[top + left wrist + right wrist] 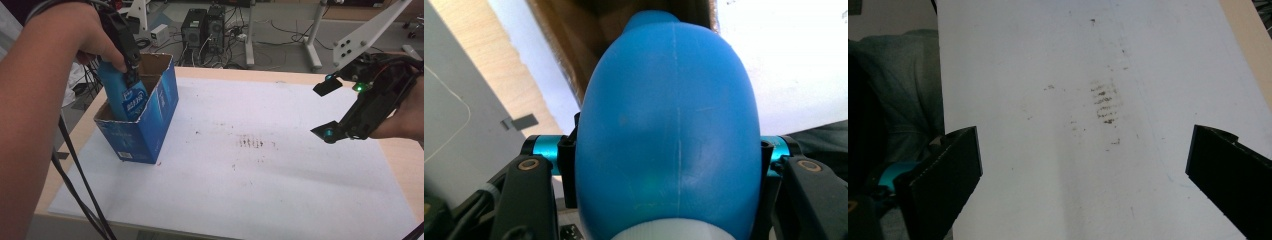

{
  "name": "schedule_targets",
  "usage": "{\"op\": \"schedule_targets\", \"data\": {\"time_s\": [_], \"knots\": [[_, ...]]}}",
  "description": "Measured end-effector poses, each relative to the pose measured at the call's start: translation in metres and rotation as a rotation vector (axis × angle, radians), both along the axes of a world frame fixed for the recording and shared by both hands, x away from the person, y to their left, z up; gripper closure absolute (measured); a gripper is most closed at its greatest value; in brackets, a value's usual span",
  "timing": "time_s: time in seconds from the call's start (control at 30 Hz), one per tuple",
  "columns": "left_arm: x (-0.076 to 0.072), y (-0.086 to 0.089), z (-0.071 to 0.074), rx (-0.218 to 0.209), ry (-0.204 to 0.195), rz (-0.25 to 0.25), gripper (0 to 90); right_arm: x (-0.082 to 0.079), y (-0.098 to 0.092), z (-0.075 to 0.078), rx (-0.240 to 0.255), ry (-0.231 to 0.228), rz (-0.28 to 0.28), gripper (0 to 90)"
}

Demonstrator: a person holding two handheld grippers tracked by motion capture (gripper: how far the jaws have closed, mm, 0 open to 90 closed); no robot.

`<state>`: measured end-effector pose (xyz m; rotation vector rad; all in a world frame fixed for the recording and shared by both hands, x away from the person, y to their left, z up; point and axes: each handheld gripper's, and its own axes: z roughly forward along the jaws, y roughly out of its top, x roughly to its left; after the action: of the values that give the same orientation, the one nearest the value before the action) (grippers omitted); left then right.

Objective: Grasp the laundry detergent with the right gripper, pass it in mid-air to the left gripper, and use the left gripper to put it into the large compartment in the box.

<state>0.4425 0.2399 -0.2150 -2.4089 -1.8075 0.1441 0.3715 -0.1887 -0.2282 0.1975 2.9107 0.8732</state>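
- High view: we see the left gripper [131,75] at about ten o'clock, clamped on a blue bottle [125,95] that stands partly inside an open blue box [150,125]; the bottle leans against the box's near-left wall, its lower part hidden inside
- The box sits on the white sheet [250,170] near the table's [400,160] left edge, flaps open at the top
- At three o'clock the right gripper [327,111] hangs above the sheet, well apart from the box, jaws spread wide with nothing between them
- A patch of brown smudges [250,143] marks the sheet near the middle
- Left gripper view: we look along the jaws at the bottle [669,145], which bulges between both pads, pressed at nine and three o'clock; the cardboard inside of the box [574,40] shows at twelve o'clock behind it
- Right gripper view: we see the two black jaws at seven and four o'clock, far apart and holding nothing, the right gripper [1083,165] over bare sheet [1048,190], with the smudges [1105,102] at about twelve o'clock
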Motion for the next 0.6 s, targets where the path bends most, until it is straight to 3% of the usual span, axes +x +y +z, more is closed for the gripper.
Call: {"op": "schedule_targets", "data": {"time_s": [0.33, 0.4, 0.6], "knots": [[0.003, 0.001, -0.034, -0.012, 0.014, -0.046, 39.5, 0.004, 0.004, -0.010, -0.013, 0.014, -0.003, 0.6], [0.003, 0.001, -0.039, -0.016, -0.004, -0.096, 39.5, 0.004, 0.004, -0.011, -0.014, 0.017, -0.002, 0.6], [0.002, 0.001, -0.054, -0.006, 0.005, -0.152, 39.5, 0.004, 0.007, -0.013, -0.023, 0.025, -0.005, 0.6]]}}
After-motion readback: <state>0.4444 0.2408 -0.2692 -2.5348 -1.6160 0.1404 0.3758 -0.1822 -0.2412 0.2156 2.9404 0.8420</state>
